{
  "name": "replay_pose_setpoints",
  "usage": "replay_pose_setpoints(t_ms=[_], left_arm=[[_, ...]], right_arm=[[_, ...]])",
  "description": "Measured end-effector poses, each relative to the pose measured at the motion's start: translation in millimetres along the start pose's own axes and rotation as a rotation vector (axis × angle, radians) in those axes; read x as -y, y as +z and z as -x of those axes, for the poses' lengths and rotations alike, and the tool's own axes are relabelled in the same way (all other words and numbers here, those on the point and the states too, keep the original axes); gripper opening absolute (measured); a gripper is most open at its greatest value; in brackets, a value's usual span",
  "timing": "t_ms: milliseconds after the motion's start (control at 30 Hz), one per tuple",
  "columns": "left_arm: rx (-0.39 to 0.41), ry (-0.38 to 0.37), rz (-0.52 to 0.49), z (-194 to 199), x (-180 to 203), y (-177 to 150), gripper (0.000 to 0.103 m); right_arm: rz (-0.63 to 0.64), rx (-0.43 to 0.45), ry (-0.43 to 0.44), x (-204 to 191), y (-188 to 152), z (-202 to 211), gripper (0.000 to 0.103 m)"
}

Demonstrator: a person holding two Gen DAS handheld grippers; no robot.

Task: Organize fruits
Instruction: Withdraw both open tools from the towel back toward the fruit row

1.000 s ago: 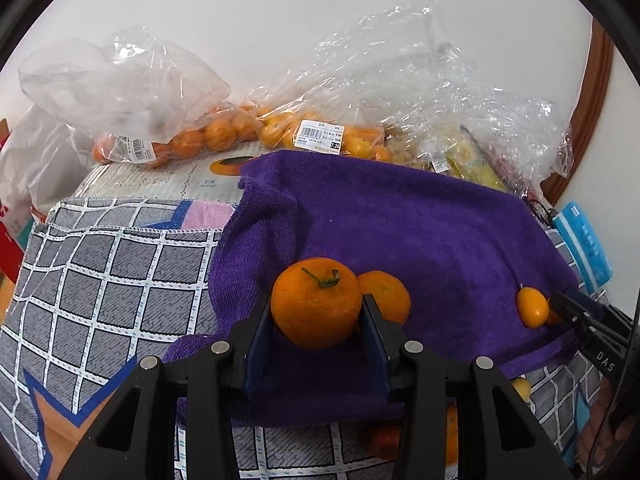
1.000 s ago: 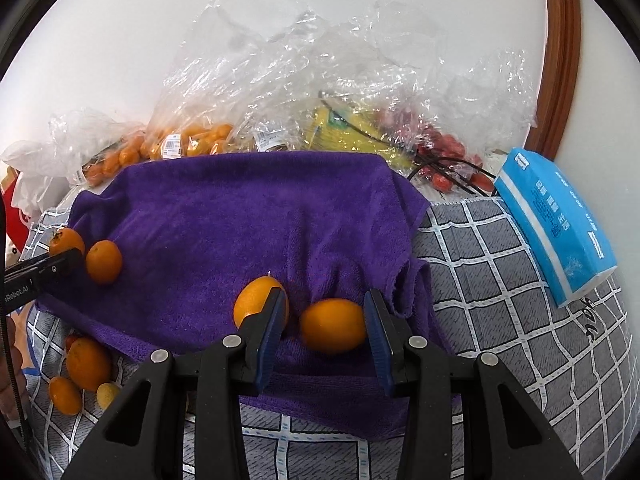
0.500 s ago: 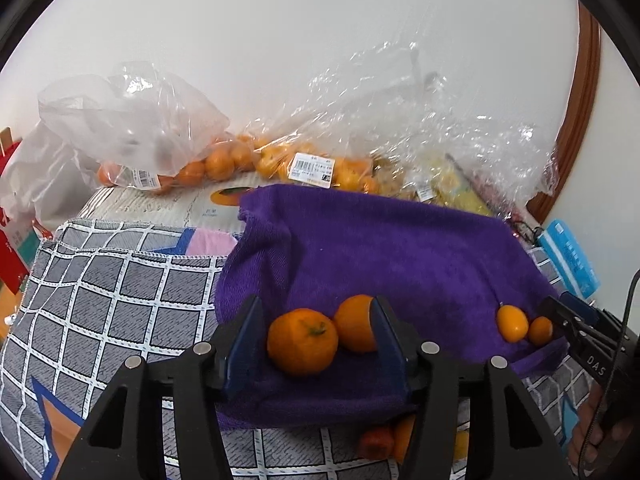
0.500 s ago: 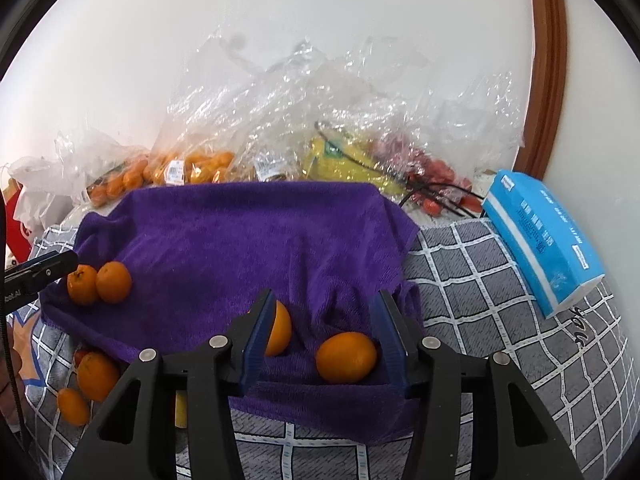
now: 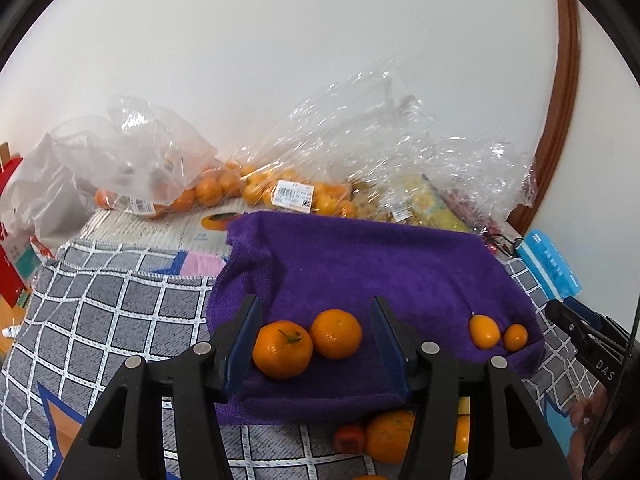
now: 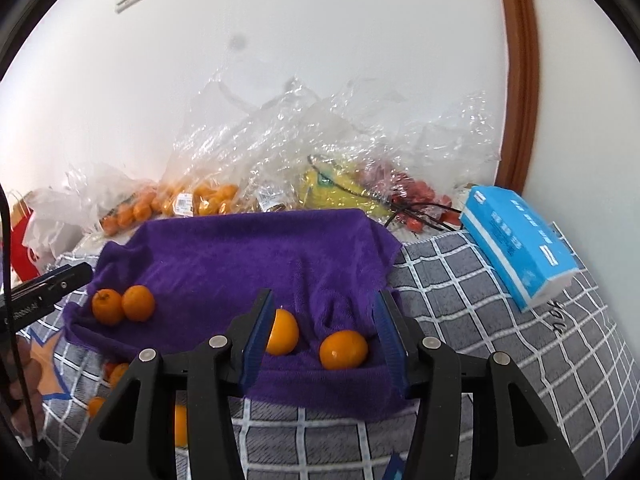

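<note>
A purple towel (image 5: 360, 264) lies over the checked cloth. On its near left edge rest a stemmed tangerine (image 5: 282, 349) and a second tangerine (image 5: 336, 333). My left gripper (image 5: 314, 340) hovers open just behind them, touching neither. Two small kumquats (image 5: 484, 331) sit at the towel's right end. In the right wrist view, my right gripper (image 6: 326, 340) is open above an orange kumquat (image 6: 343, 349); another kumquat (image 6: 282, 332) is half hidden by the left finger (image 6: 258, 340). The two tangerines (image 6: 138, 303) show at far left beside the left gripper's tip (image 6: 48, 284).
Clear plastic bags of small oranges (image 5: 208, 192) and cherry tomatoes (image 6: 412, 196) pile along the wall behind the towel. A blue tissue pack (image 6: 516, 248) lies at the right. Loose fruit (image 5: 388, 436) sits on the checked cloth (image 5: 100, 320) below the towel's front edge.
Both grippers opened and let go of their fruit, the left a stemmed tangerine and the right a kumquat, then drew back and upward. The fruit stays on the towel.
</note>
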State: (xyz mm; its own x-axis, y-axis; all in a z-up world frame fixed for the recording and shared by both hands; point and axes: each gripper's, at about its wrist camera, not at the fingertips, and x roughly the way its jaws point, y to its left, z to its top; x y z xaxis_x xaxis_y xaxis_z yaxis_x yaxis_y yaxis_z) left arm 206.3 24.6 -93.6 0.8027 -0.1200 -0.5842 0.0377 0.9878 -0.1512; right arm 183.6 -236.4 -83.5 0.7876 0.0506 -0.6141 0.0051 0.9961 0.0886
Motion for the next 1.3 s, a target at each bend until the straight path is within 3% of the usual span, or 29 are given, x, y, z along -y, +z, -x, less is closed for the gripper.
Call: replay_pose_setpoints(t_ms=[133,233,500,900,1100,1300], left_arm=[[0.043,0.006,-0.022,14.0,4.2,1.9,0.054],[0.066,-0.03,-0.014,28.1,3.2,6.0,0.054],[0.029,-0.027,-0.017,52.4,-7.1,-5.8,0.054],[-0.085,0.012,0.016,54.2,-43.4,-49.4,0.054],[-0.11,0.0,0.064,46.1,-55.7,-64.0,0.054],[-0.108,-0.017,0.055,36.8,-53.0,-70.9,0.054]], right_arm=[[-0.023,-0.022,0.012,-1.4,-5.2,17.4,0.051],[-0.024,-0.054,0.031,-4.7,-10.8,26.0,0.051],[0.003,-0.084,0.066,-16.5,-30.4,43.9,0.05],[0.05,-0.165,0.15,-53.8,-53.9,28.7,0.035],[0.033,-0.204,0.17,-63.5,-47.2,10.2,0.026],[0.032,-0.239,0.176,-68.9,-41.7,-12.2,0.023]])
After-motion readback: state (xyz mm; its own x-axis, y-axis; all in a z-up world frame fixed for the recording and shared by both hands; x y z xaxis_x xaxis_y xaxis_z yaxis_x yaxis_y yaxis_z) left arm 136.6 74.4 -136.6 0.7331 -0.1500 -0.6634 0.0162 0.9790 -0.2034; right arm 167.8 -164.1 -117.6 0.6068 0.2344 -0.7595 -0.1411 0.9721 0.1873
